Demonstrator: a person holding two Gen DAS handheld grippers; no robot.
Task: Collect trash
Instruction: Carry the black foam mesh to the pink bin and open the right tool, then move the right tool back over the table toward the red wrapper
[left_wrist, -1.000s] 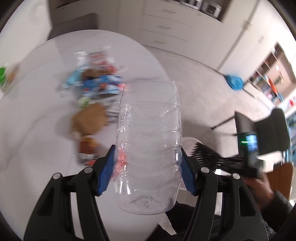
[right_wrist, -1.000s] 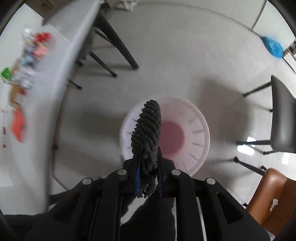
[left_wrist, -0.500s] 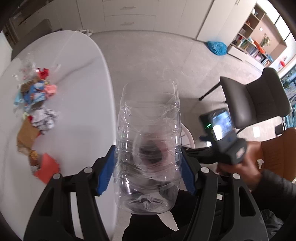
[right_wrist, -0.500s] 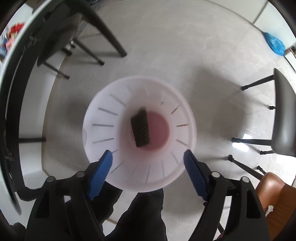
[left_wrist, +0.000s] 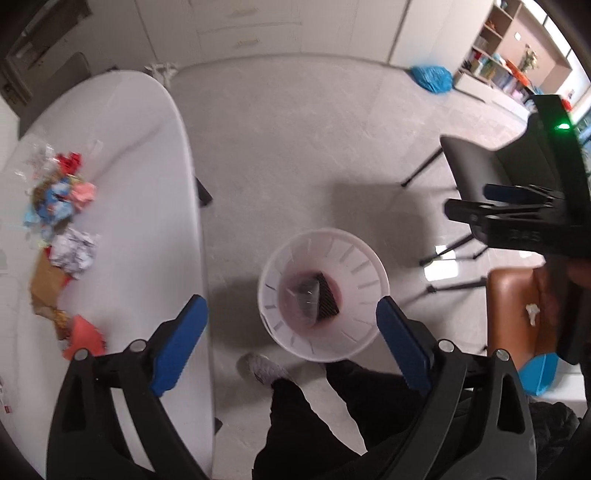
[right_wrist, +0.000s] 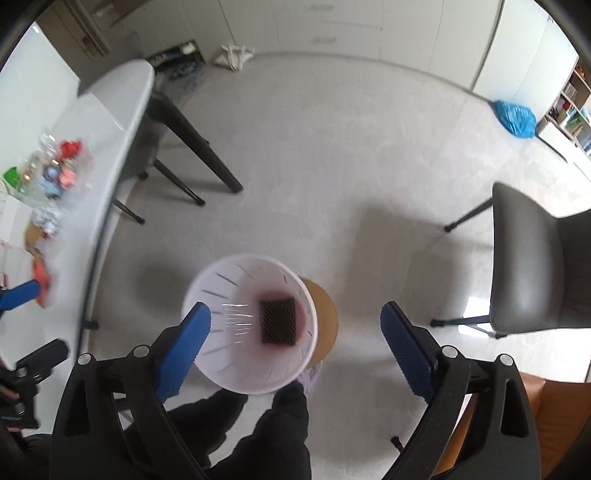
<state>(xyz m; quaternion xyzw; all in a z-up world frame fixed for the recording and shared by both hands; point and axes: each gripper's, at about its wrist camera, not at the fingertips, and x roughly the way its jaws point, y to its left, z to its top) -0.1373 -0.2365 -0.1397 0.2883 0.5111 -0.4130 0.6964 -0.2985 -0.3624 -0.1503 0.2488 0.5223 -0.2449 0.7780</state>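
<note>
My left gripper (left_wrist: 291, 343) hangs over the white bin (left_wrist: 354, 254) on the floor, its jaws opening with nothing between them. A clear plastic bottle (left_wrist: 304, 299) lies in the bin beside a black ribbed pad (left_wrist: 327, 295). My right gripper (right_wrist: 295, 347) is higher above the same bin (right_wrist: 207, 280), its jaws also opening and empty. In the right wrist view the pad (right_wrist: 279, 321) rests on the pinkish bottom. A pile of wrappers (left_wrist: 62, 206), crumpled paper (left_wrist: 72, 251) and a red scrap (left_wrist: 83, 336) stays on the white table (left_wrist: 140, 184).
A dark grey chair (right_wrist: 532, 273) and a brown leather chair (left_wrist: 517, 306) stand right of the bin. A round wooden stool (right_wrist: 325, 321) sits behind it. A person's dark trouser legs and shoe (left_wrist: 262, 369) are just below the bin. A blue bag (right_wrist: 515, 118) lies far back.
The left gripper swung from the table to over the bin and let go of the clear bottle, which dropped in. The right gripper released the black pad into the bin and rose.
</note>
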